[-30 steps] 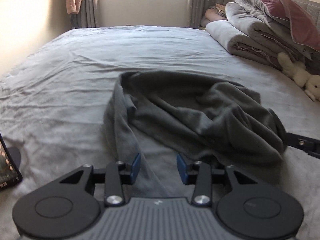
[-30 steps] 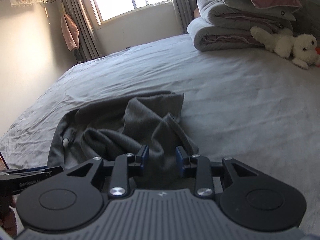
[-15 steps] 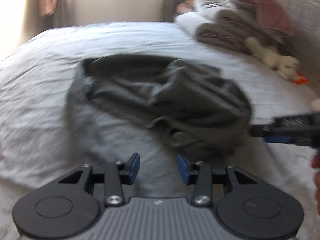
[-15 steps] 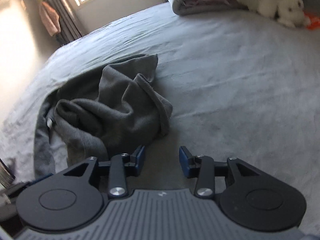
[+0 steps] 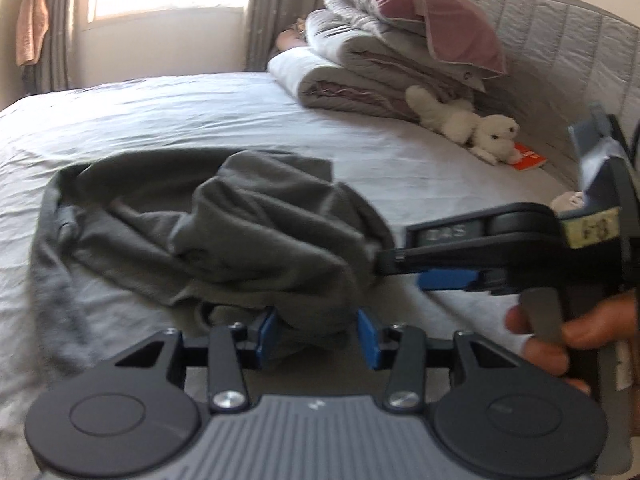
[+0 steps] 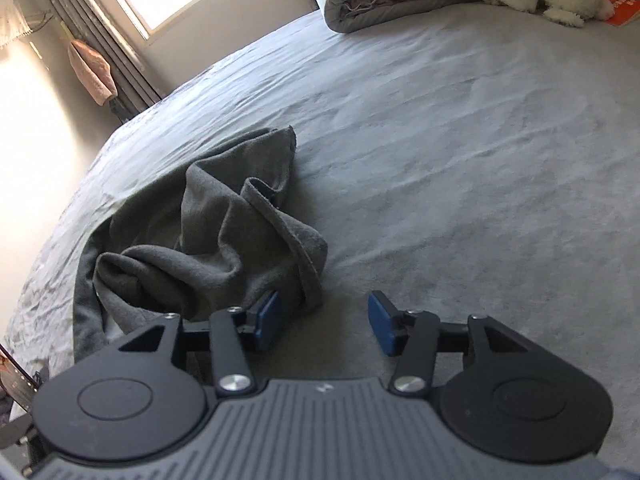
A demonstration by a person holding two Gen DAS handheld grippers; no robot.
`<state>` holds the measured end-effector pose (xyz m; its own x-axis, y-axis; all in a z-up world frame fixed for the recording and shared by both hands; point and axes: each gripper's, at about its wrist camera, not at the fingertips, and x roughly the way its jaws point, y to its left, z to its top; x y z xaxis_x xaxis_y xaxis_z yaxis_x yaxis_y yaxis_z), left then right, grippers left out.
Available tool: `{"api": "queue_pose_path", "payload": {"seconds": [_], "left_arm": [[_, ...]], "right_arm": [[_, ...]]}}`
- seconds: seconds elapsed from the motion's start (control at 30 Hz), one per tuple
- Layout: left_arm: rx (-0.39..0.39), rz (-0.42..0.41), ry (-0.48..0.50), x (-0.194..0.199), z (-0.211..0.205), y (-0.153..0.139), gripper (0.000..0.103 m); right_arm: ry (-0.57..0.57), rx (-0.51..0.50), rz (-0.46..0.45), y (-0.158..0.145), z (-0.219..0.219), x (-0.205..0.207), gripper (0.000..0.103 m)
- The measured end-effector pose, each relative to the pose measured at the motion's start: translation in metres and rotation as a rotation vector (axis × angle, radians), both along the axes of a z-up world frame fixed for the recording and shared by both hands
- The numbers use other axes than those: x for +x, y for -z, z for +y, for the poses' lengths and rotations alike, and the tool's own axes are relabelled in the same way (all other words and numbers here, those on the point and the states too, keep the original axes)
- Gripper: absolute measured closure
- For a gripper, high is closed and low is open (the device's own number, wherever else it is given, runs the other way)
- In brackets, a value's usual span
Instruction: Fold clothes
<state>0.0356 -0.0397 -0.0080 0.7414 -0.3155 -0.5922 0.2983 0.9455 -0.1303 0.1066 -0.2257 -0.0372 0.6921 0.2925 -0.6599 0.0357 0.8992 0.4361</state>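
A dark grey garment (image 5: pixel 224 236) lies crumpled on the grey bed sheet (image 5: pixel 160 120). My left gripper (image 5: pixel 317 334) is open, its blue pads on either side of the garment's near fold. My right gripper (image 6: pixel 325 322) is open at the garment's (image 6: pixel 208 240) right end, its left pad against the cloth and its right pad over bare sheet (image 6: pixel 460 160). The right gripper also shows in the left wrist view (image 5: pixel 460 264), side-on, held by a hand at the garment's right edge.
Folded duvets and a mauve pillow (image 5: pixel 384 60) are stacked at the head of the bed. A white plush toy (image 5: pixel 468 124) and an orange booklet (image 5: pixel 530 158) lie beside them. A window with curtains (image 6: pixel 168 4) is at the far side. A pink towel (image 6: pixel 90 72) hangs by the curtain.
Both grippers have moved in toward the garment's near-right end. The left gripper has swung right and now straddles a fold. The right gripper's jaws have opened wider.
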Motion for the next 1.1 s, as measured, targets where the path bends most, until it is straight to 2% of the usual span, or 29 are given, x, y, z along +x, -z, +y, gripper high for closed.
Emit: {"api": "queue_pose_path", "payload": {"seconds": [0.17,0.2,0.23,0.3,0.37,0.4,0.47,0.53,0.73,0.83,0.87,1.0,1.1], "left_arm": [[-0.019,-0.028,0.026,-0.003,-0.006,0.000,0.059],[-0.014,-0.031,0.014,-0.002,-0.006,0.001,0.061],[-0.008,-0.034,-0.001,-0.002,-0.007,0.002,0.065],[0.005,-0.039,-0.031,0.000,-0.008,0.005,0.090],[-0.008,-0.032,-0.067,0.001,-0.002,0.005,0.097],[-0.019,-0.036,-0.091,0.000,0.002,0.003,0.098],[-0.020,-0.068,-0.133,-0.004,0.011,-0.005,0.099],[-0.025,-0.104,-0.177,-0.010,0.024,-0.015,0.099],[-0.128,-0.153,-0.306,-0.023,0.075,-0.040,0.099],[-0.146,-0.158,-0.329,-0.029,0.089,-0.046,0.099],[-0.150,-0.162,-0.333,-0.031,0.092,-0.047,0.099],[-0.167,-0.188,-0.342,-0.041,0.103,-0.054,0.100],[-0.151,-0.206,-0.355,-0.049,0.108,-0.055,0.099]], "right_arm": [[0.009,0.008,-0.018,-0.001,-0.002,0.000,0.049],[0.018,0.010,-0.028,-0.001,-0.003,0.001,0.049],[0.028,0.013,-0.039,0.000,-0.003,0.001,0.049],[0.037,0.026,-0.063,0.002,-0.003,0.002,0.049],[0.043,0.037,-0.072,0.004,-0.002,0.003,0.071],[0.046,0.043,-0.076,0.004,-0.002,0.003,0.092],[0.051,0.054,-0.084,0.006,-0.001,0.004,0.093],[0.076,0.046,-0.132,-0.006,-0.007,-0.001,0.094],[0.159,0.054,-0.277,-0.045,-0.035,-0.022,0.095],[0.174,0.092,-0.318,-0.061,-0.050,-0.034,0.096],[0.178,0.096,-0.332,-0.066,-0.052,-0.038,0.100],[0.191,0.079,-0.402,-0.085,-0.060,-0.050,0.100],[0.130,0.073,-0.384,-0.087,-0.062,-0.050,0.099]]}}
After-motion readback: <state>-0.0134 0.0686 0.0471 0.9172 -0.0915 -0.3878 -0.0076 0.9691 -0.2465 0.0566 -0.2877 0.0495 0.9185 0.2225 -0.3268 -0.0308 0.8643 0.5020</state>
